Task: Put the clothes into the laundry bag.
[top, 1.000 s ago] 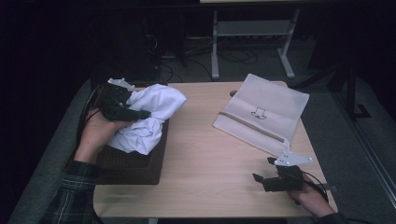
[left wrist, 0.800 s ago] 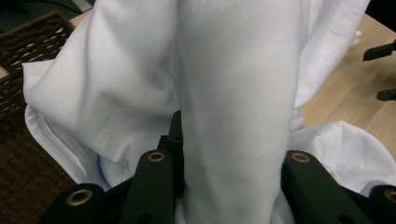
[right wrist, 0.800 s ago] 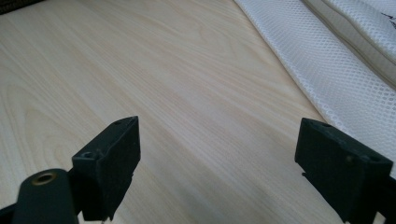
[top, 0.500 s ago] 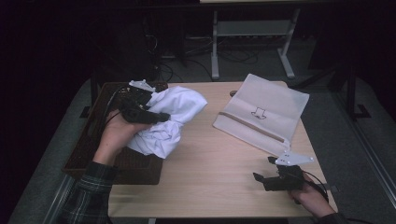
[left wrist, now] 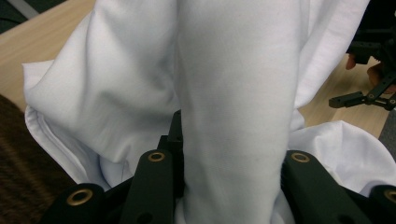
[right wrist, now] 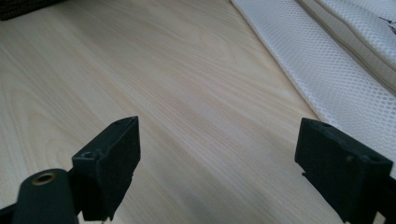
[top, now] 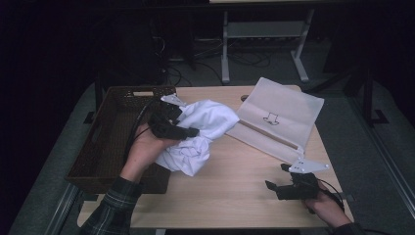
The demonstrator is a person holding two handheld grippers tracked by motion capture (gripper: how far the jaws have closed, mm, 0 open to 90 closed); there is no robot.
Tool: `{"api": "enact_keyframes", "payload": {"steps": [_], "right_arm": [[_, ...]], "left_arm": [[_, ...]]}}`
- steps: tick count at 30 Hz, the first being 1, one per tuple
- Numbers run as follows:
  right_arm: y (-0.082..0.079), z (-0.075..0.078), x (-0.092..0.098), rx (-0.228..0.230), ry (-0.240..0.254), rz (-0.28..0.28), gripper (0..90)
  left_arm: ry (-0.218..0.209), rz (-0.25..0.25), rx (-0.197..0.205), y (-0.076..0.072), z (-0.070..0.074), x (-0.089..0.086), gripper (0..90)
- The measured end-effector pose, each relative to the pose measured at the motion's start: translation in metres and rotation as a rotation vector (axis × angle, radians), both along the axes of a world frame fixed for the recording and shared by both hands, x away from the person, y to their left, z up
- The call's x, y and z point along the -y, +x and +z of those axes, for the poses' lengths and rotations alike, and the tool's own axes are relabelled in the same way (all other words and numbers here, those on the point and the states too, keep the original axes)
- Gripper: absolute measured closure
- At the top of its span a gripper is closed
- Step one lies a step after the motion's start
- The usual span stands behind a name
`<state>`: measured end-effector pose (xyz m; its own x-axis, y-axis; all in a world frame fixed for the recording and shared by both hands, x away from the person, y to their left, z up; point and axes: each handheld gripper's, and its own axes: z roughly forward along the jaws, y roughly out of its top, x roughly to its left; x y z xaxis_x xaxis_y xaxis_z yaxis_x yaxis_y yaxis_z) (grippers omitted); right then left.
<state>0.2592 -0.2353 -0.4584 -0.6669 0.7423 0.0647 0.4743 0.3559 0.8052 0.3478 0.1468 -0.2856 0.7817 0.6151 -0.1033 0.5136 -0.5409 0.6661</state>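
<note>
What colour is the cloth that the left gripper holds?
White, plain; the cloth shows best in the left gripper view.

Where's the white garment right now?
In the high view the white garment hangs bunched in the left tongs, left of table centre, between the brown basket and the white mesh bag.

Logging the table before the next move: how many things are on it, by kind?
White garment, held up in the left tool: 1
White mesh bag: 1
Brown wicker basket: 1
Total: 3
</note>
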Motion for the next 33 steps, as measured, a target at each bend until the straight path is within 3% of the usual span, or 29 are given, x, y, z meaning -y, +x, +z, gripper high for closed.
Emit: {"api": "enact_keyframes", "payload": {"steps": [13, 28, 33], "right_arm": [[0.000, 0.001, 0.002, 0.007, 0.011, -0.006, 13.3], [0.001, 0.002, 0.005, 0.011, 0.014, -0.004, 13.3], [0.001, 0.002, 0.007, 0.007, 0.015, 0.003, 13.3]], "left_arm": [[-0.006, -0.014, -0.029, -0.012, -0.042, 0.029, 67.2], [0.030, -0.010, -0.057, -0.022, -0.097, 0.047, 67.2], [0.067, -0.019, -0.058, -0.026, -0.112, 0.051, 67.2]]}}
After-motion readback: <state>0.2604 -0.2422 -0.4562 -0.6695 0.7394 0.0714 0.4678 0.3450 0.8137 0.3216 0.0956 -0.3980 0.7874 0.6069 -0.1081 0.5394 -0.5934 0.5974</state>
